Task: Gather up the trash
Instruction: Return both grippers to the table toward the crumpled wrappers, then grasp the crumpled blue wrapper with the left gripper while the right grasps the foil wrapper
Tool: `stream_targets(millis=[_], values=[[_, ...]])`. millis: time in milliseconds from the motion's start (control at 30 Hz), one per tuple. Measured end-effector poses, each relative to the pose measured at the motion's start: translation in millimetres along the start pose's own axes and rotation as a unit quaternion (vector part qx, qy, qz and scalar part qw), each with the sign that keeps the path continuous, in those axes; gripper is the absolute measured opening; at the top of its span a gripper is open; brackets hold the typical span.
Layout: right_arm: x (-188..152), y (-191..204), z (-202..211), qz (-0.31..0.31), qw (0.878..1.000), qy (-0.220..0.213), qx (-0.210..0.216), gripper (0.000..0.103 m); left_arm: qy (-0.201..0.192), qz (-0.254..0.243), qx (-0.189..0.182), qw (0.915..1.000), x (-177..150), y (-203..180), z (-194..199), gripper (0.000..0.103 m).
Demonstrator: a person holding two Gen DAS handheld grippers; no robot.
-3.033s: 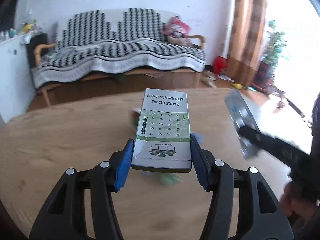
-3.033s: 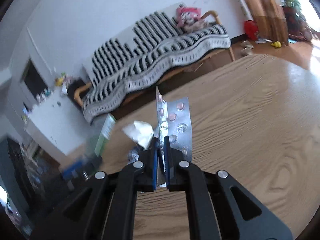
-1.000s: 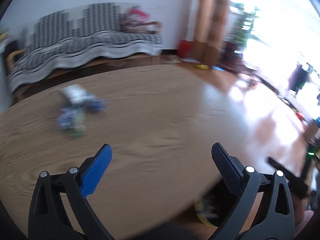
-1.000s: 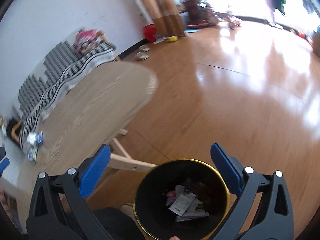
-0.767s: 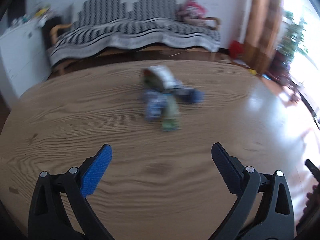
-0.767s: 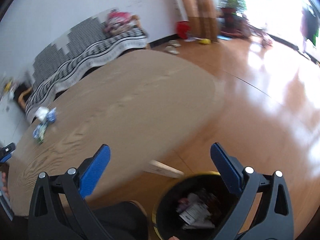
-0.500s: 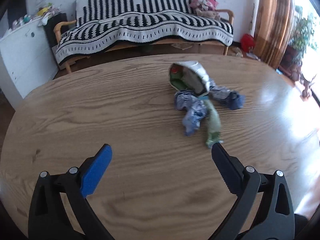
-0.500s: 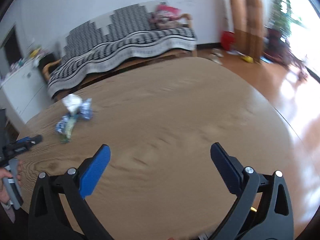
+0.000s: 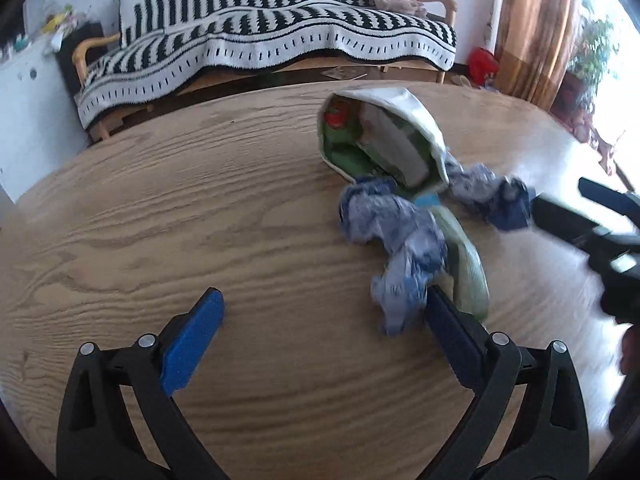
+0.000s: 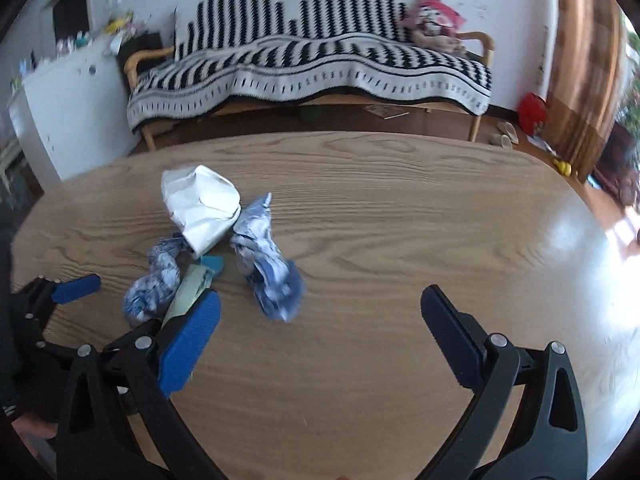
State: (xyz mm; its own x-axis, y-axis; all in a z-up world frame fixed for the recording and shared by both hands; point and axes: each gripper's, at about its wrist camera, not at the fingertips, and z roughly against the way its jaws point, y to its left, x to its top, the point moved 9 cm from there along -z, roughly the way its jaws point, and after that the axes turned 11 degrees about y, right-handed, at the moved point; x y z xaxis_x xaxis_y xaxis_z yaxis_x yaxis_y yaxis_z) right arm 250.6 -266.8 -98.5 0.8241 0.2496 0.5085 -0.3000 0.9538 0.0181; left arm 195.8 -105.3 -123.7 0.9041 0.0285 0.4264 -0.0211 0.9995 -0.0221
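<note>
A small pile of trash lies on the oval wooden table (image 9: pixel 160 208). It holds a crumpled silver bag with a green inside (image 9: pixel 384 136) (image 10: pixel 200 204), two crumpled blue-white wrappers (image 9: pixel 400 240) (image 9: pixel 492 196) and a pale green wrapper strip (image 9: pixel 468 264). My left gripper (image 9: pixel 324 308) is open and empty, its right finger close beside the nearer blue-white wrapper. My right gripper (image 10: pixel 320 304) is open and empty, with a blue-white wrapper (image 10: pixel 268 264) just ahead of it. In the left wrist view, the right gripper (image 9: pixel 600 220) shows at the right edge.
A sofa under a black-and-white striped blanket (image 10: pixel 312 60) stands behind the table, with a pink soft toy (image 10: pixel 436 16) on it. A white cabinet (image 10: pixel 68 112) is at the left. A brown curtain (image 9: pixel 524 28) and a plant (image 9: pixel 592 60) are at the right.
Earlier the left gripper held a box and the right a blister pack; both opened by the black bin. Both grippers then swung back over the table, and the trash pile now lies close.
</note>
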Motion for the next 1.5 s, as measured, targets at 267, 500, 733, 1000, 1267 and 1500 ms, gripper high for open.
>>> stream_targets(millis=[267,500,733,1000,1267,1500], values=[[4.4,15.0,-42.7,0.004,0.999,0.043,-0.008,0.097,0.008,-0.024,0.009,0.9996,11.0,-1.4,-10.0,0.097],[6.4,3.4,-52.2,-0.007,0.999,0.05,-0.009,0.097,0.008,-0.032,0.004,0.9994,16.3,-3.0,-11.6,0.097],[13.4,6.2,-56.4,0.005,0.999,0.052,-0.002,0.098,0.009,-0.031,0.003,0.9995,22.1,-3.7,-13.9,0.097],[8.9,4.7,-51.2,0.004,0.999,0.047,0.011,0.096,0.0,-0.037,-0.028,0.9989,21.3,-5.9,-10.3,0.094],[9.5,16.3,-40.1,-0.009,0.999,0.03,0.037,0.044,-0.022,-0.082,-0.027,0.996,20.0,-21.6,-3.2,0.022],[10.9,11.5,-11.6,-0.049,0.997,-0.002,0.061,0.032,-0.042,-0.067,-0.03,0.9964,17.7,-21.1,17.3,0.02]])
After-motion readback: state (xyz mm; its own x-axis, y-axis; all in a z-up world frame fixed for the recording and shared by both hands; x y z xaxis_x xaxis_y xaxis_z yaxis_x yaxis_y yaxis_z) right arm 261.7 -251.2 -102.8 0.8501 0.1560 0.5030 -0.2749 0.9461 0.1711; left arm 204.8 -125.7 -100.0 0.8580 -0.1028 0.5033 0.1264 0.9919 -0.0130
